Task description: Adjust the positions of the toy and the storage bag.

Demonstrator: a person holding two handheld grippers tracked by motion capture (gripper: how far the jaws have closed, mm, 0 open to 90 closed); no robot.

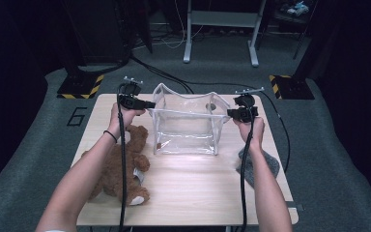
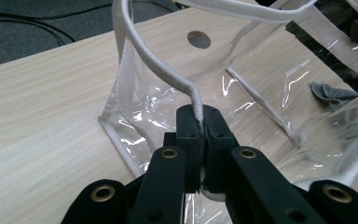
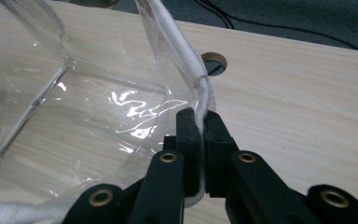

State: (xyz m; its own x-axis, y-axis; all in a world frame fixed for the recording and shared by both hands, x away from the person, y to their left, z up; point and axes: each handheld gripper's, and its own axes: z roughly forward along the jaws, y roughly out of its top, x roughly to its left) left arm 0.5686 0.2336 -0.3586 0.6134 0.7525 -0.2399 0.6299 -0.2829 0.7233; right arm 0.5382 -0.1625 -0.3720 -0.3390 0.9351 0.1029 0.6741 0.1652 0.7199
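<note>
Left gripper (image 1: 147,104) and right gripper (image 1: 231,113), high view: each is clamping a side rim of the clear bag (image 1: 186,128), which is standing at the table's (image 1: 193,193) centre toward 12 o'clock. Teddy bear (image 1: 121,166) is lying at 9 o'clock, grey cloth (image 1: 263,166) at 3 o'clock.

Left gripper view: jaws are pinching the white edging (image 2: 168,74).

Right gripper view: jaws are likewise gripping the edging (image 3: 200,88).

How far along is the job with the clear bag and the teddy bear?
Done: the left gripper and right gripper are each shut on the white rim of the clear bag, which stands open on the table. In hand: holding its mouth open. Left, probably: the teddy bear and grey cloth lie outside, unpacked.
</note>
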